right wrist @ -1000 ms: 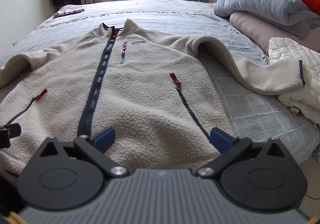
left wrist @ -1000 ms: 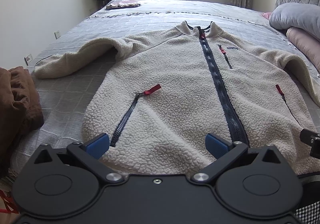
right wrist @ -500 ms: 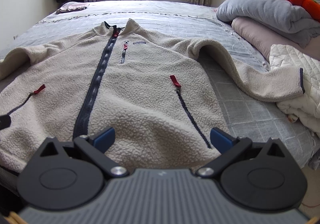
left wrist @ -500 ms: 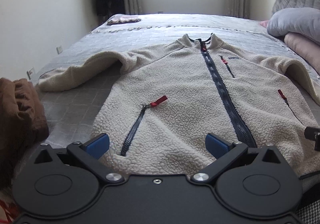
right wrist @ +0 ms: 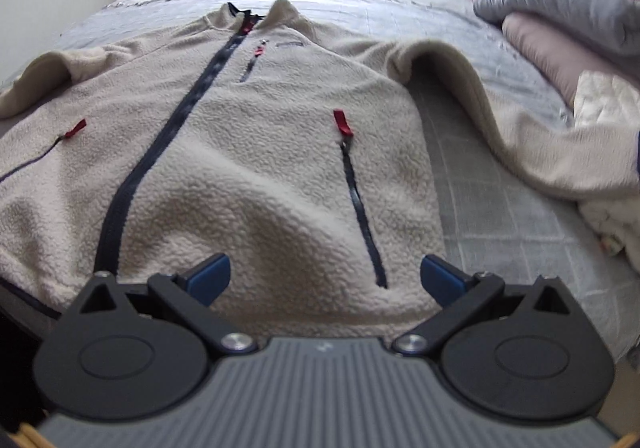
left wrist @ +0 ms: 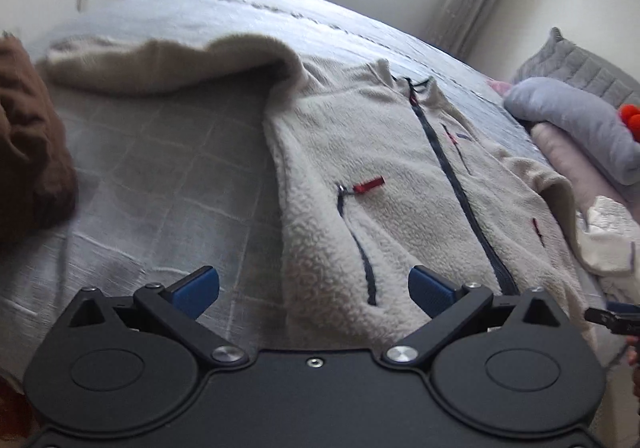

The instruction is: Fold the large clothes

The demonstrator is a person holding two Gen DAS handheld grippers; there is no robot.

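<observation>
On the grey bedspread (left wrist: 152,184), brown bundle (left wrist: 28,152) at left edge, cream fleece jacket (right wrist: 240,152) spread flat front-up, left gripper (left wrist: 314,288) wide open and empty over its left hem corner, right gripper (right wrist: 325,274) wide open and empty above its hem, pillows (right wrist: 560,4) at right.

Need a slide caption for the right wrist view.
Open right gripper poised at the hem of a cream fleece jacket laid flat, zipped, on a grey bed.

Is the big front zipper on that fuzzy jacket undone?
No, the dark front zipper on the cream fleece jacket runs closed from hem up to the collar.
</observation>
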